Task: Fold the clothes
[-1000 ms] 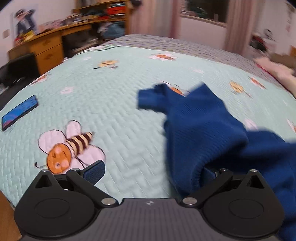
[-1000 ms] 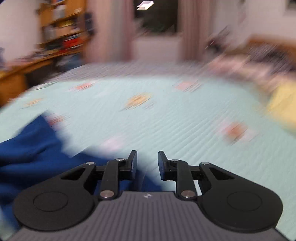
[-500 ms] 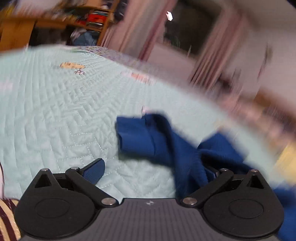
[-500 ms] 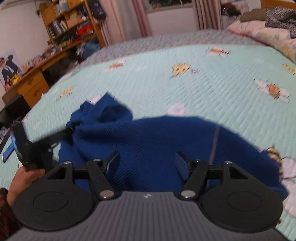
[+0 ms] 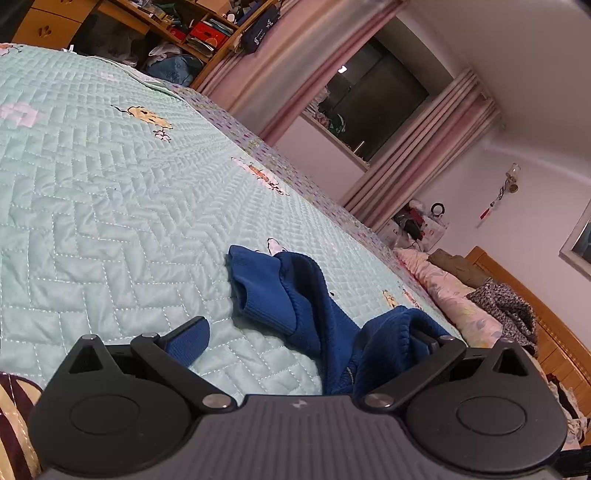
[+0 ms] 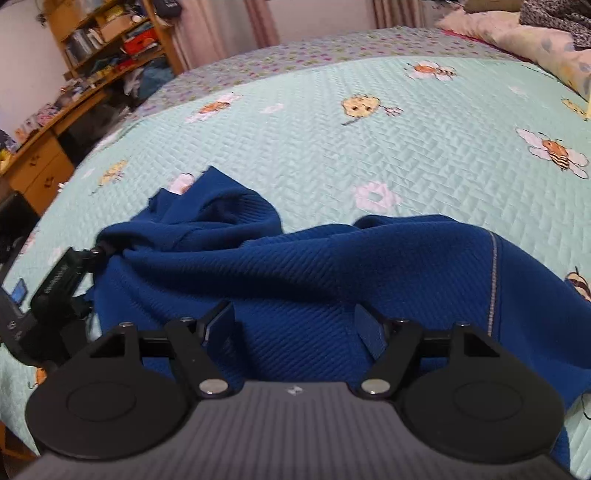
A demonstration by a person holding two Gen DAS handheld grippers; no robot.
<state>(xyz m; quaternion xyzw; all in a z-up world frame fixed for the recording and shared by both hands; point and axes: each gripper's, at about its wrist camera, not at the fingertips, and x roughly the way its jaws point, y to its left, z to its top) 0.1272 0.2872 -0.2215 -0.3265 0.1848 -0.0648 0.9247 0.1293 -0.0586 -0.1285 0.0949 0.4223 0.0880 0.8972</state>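
Left wrist view, nearest item: left gripper (image 5: pixel 306 332), jaws spread wide, its left finger (image 5: pixel 188 338) bare over the quilt, its right finger buried in a fold of the blue sweater (image 5: pixel 295 295) draped over it; nothing is pinched between the two pads. Just ahead of the fingers and toward the right one: a ribbed cuff or hem of the same sweater, bunched and lying on the mint quilted bedspread (image 5: pixel 110 206) (bee and flower prints). Further on, right of the fingers: pillows (image 5: pixel 447 288) against a wooden headboard. Farthest: pink curtains (image 5: pixel 280 81) flanking a dark window, and shelves (image 5: pixel 192 29) at upper left. Right wrist view, nearest item: right gripper (image 6: pixel 295 325), jaws opening, fingers splayed, the sweater's ribbed body (image 6: pixel 314 280) lying beneath and between them, no pad pressing on it. Left of the fingers: the other gripper (image 6: pixel 70 273) touching the garment's bunched edge. Beyond the fingertips: the sweater's crumpled far fold, then open bedspread (image 6: pixel 369 140). Farthest left: wooden desk (image 6: pixel 40 162) and cluttered shelving.
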